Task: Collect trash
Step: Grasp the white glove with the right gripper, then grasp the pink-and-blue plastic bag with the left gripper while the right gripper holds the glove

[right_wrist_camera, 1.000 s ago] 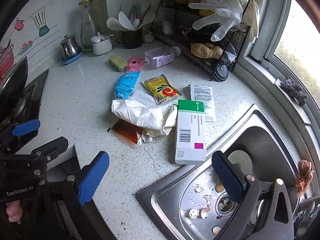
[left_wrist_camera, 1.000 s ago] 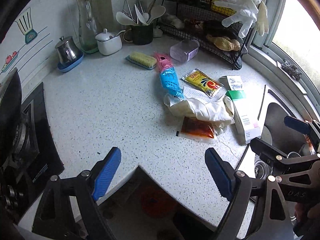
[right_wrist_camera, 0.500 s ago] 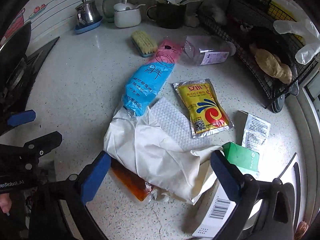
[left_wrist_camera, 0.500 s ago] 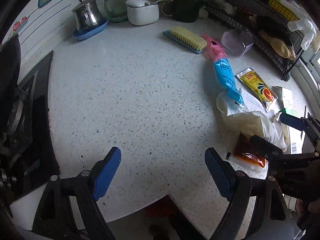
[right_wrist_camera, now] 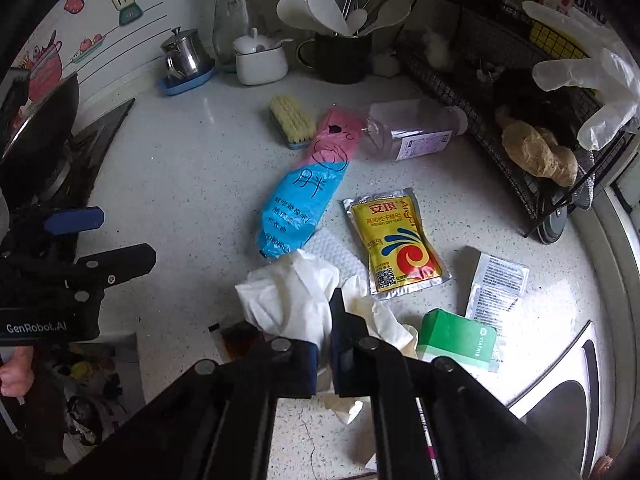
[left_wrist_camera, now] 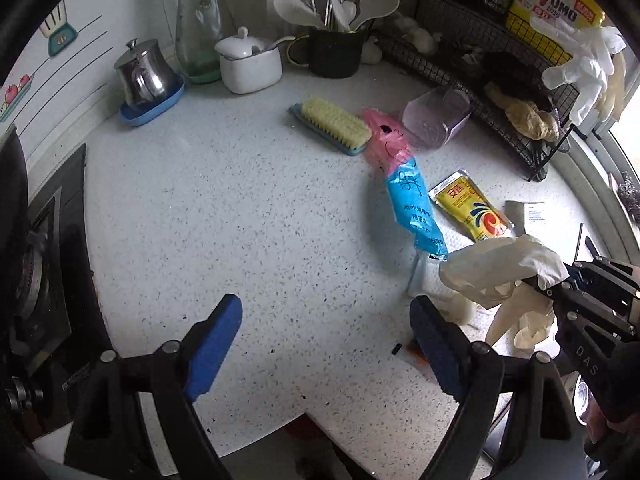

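The right hand-held gripper, jaws just closed on the crumpled white glove (at six o'clock on the surface), may snag the orange sachet beneath; the left hand-held gripper hangs wide, empty.

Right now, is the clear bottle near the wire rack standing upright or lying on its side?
Lying on its side. The clear bottle rests flat on the countertop, cap pointing toward the wire rack, label facing up.

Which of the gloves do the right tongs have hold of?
The crumpled cream glove on the counter, pinched in the right tongs; the clear gloves hang untouched on the wire rack.
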`<state>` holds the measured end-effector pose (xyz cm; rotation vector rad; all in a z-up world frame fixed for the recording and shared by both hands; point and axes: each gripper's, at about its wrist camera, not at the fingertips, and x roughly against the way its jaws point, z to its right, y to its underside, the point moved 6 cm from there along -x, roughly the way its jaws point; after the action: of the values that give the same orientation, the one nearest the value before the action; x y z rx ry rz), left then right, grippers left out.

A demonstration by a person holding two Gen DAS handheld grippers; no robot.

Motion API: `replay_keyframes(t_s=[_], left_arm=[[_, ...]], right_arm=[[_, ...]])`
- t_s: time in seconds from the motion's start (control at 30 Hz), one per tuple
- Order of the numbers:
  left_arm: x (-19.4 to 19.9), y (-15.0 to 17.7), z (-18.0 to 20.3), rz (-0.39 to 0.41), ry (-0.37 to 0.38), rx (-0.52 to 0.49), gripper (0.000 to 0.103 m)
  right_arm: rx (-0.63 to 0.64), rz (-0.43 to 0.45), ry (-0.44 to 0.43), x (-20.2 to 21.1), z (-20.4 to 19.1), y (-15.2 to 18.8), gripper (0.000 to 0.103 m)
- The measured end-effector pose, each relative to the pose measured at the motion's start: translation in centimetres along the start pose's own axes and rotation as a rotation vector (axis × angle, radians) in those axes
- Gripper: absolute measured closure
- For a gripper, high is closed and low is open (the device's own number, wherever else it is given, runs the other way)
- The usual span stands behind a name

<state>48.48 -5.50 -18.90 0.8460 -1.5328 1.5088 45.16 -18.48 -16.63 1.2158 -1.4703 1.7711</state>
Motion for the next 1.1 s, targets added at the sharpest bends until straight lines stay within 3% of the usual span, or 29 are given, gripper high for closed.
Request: replay_keyframes(t_s=[0.23,0.57,0.83,0.97,1.03,1.1], left_arm=[[-0.5,-2.2,3.5,-0.005,0.059,-0.058,0.019],[-5.6,-5.2,6.0,-0.111,0.148,0.005,0.019],[-10.9,-6.9,7.6,-0.19,0.13,0.046,0.019],[-13.2,-7.0,7.9,-0.222,0.071,0.026,0.018],[-14.0,-7.0,8.1,-0.227,0.048,0.007,0.022],[-14.5,-7.0,8.4,-0.237,0.059,-0.006,0.034]], right_arm=[[-0.087,0.077,0.047,2.6,3.1,-1.2,0.098],[-0.176,0.007,-0.035,-1.2,4.7,-0.2,0.098],[-0.247,-0.033,-0.075,-3.3,6.1,0.5,0.098],[-0.26,-0.047,-0.077,-3.8,6.6,0.6,0.098],[-0.262,-0.053,-0.08,-4.2,6.9,0.5,0.098],[-0.261,-0.054,-0.084,-4.4,7.1,0.4,0.098]])
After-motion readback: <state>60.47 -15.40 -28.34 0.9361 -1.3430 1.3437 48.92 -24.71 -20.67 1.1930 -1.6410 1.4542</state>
